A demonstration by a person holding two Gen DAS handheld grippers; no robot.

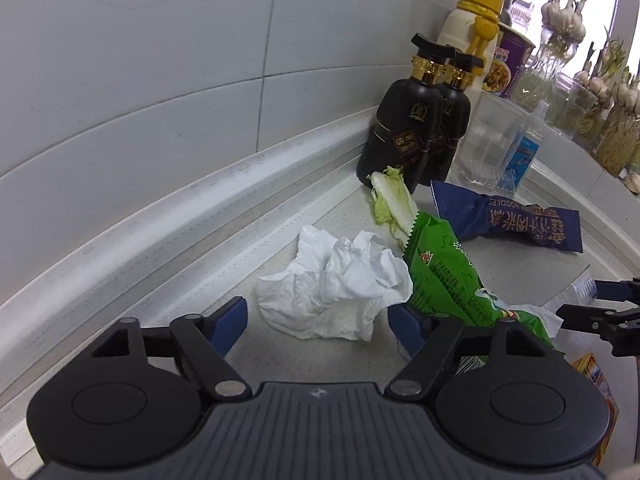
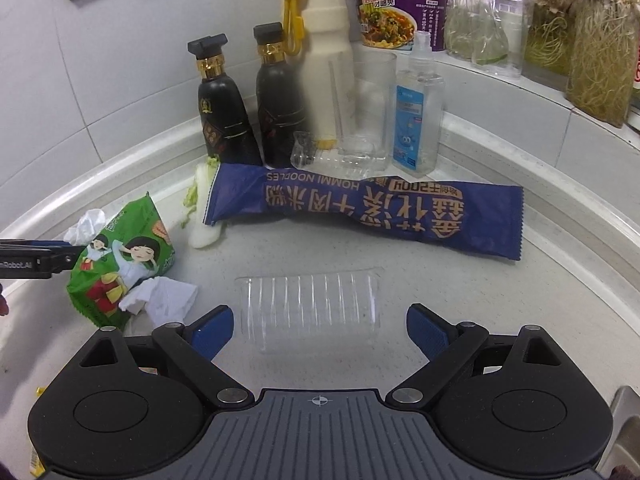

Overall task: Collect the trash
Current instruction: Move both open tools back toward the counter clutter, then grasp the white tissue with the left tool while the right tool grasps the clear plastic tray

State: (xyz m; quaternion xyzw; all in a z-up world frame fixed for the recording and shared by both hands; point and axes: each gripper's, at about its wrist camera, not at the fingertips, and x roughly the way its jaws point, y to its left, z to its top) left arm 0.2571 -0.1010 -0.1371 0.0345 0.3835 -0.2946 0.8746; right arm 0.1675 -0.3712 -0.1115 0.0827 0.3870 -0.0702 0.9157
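A crumpled white tissue [image 1: 336, 280] lies on the counter between the fingers of my open left gripper [image 1: 316, 322]. A green snack wrapper [image 1: 444, 276] lies just right of it, over the right finger; it also shows in the right wrist view [image 2: 120, 268] with a second tissue [image 2: 168, 296]. A cabbage leaf [image 1: 390, 202] and a blue noodle wrapper [image 2: 360, 212] lie further back. My right gripper [image 2: 320, 326] is open around a clear plastic tray [image 2: 310, 308] on the counter.
Two black sauce bottles [image 2: 224, 120], a cream bottle with yellow cap [image 2: 326, 60], a clear glass [image 2: 370, 108], a sanitizer bottle [image 2: 416, 116] and a purple noodle cup [image 2: 400, 4] stand at the back. Jars of sprouting garlic [image 2: 600, 40] line the sill. A yellow packet [image 1: 596, 376] lies at the right.
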